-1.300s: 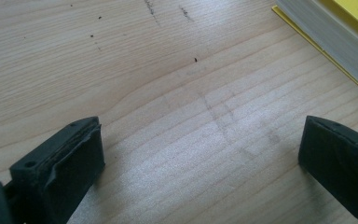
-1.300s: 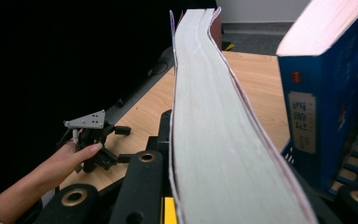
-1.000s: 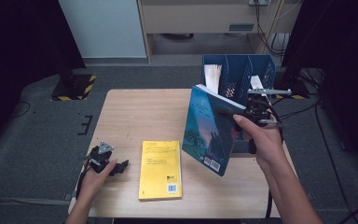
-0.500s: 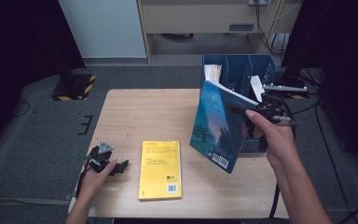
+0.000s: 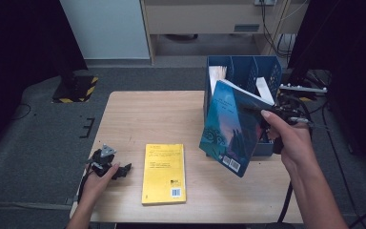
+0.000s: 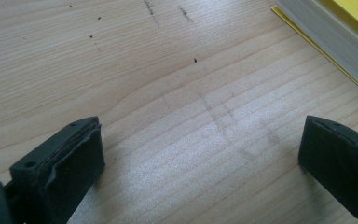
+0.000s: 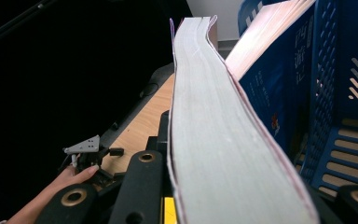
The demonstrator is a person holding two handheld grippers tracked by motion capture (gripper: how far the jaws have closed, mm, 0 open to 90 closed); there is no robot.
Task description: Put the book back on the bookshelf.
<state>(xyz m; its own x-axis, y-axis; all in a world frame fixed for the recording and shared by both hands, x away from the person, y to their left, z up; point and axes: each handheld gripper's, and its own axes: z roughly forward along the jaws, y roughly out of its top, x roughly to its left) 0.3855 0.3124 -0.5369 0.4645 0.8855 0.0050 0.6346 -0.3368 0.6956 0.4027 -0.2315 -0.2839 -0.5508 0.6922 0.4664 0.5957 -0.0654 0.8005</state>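
A blue-covered book hangs tilted in the air just left of the blue file box. My right gripper is shut on its upper right edge. In the right gripper view the book's page edge runs up between the jaws of that gripper, close beside the box wall. A yellow book lies flat near the table's front edge. My left gripper rests on the table left of it, open, with bare wood between its jaws and the yellow book's corner ahead.
The wooden table has free room across its left and middle. The file box stands at the back right corner and holds other books. Cables trail off the right edge. Dark floor surrounds the table.
My right gripper has carried the blue book to the right and slightly up, closer to the file box. The left gripper and the yellow book have not moved.
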